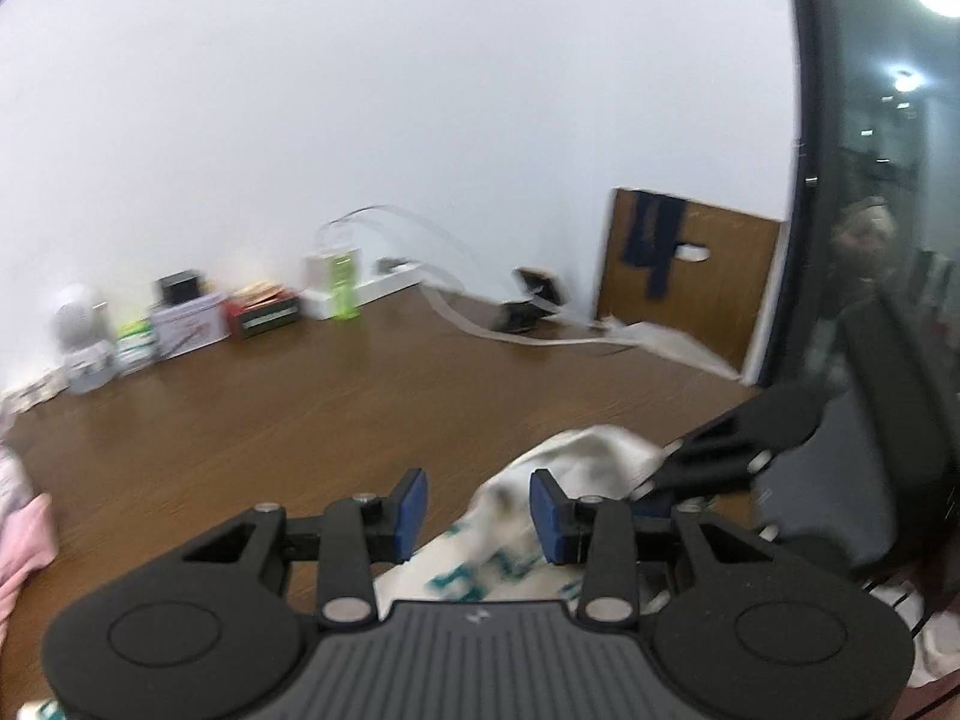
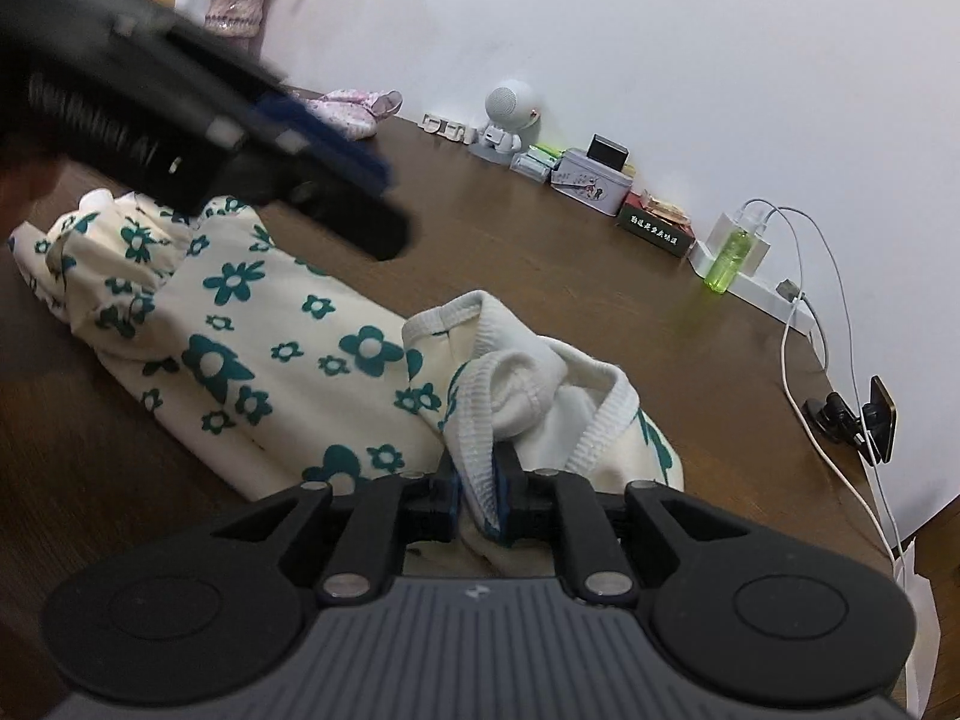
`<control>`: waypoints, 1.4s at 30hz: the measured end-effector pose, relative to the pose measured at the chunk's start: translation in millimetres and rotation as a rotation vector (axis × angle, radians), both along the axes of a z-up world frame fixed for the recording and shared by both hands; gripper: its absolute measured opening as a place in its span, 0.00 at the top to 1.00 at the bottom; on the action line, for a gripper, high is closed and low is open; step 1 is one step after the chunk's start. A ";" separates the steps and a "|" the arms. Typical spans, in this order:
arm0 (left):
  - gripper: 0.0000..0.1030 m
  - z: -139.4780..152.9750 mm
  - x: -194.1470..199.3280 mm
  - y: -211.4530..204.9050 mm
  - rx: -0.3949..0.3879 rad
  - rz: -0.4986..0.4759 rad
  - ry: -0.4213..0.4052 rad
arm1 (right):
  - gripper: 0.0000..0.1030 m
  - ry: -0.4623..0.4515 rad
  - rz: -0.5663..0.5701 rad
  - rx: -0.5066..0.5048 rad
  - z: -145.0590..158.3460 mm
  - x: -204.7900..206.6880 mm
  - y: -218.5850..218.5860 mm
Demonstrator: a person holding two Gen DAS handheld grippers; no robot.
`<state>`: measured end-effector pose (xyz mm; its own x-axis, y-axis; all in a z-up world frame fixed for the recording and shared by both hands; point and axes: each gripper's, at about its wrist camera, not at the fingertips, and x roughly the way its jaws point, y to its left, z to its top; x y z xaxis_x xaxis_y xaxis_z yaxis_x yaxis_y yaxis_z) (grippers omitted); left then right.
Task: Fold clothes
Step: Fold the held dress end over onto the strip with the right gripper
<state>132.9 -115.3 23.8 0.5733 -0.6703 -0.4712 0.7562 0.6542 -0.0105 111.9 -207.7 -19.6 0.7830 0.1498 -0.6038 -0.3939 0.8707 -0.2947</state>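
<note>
The left gripper fills the bottom of the left wrist view, level and pointing across the table, its blue pads spread wide with nothing between them. The garment, cream cloth with teal print, lies under and just ahead of the fingers, bunched toward 3 o'clock. There the right gripper reaches in from 3 o'clock, black and blurred, its tips touching the cloth. The table is brown wood grain. Along the white wall at 10 o'clock stand a round white robot figure, a tin and a green bottle; white cables trail toward 2 o'clock.

In the right wrist view the right gripper sits low at 6 o'clock, its pads pressed together on a ribbed white hem of the garment. The cloth is soft and thick, cream with teal flowers, stretching from the pinch toward 9 o'clock, where it ends in a hood-like bundle. A folded cuff rises just beyond the fingers at 12 o'clock. The left gripper hangs above the cloth at 10 o'clock, tilted down and blurred, apart from the fabric. The figure, tin and bottle line the wall from 12 to 2 o'clock.
</note>
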 end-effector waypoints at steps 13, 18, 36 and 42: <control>0.86 -39.6 42.9 -43.7 0.088 -0.009 0.190 | 0.49 0.009 0.114 0.165 21.0 -35.9 -23.2; 0.86 -47.7 40.9 -37.6 0.109 -0.004 0.200 | 0.49 -0.003 0.057 0.425 52.2 -47.3 -72.9; 0.80 -7.6 8.3 -49.3 0.033 -0.087 0.096 | 0.83 0.007 -0.134 0.380 -10.1 10.1 -75.5; 0.84 -25.1 30.3 -84.6 0.099 -0.049 0.124 | 0.83 -0.048 -0.133 0.303 -11.7 0.2 -61.5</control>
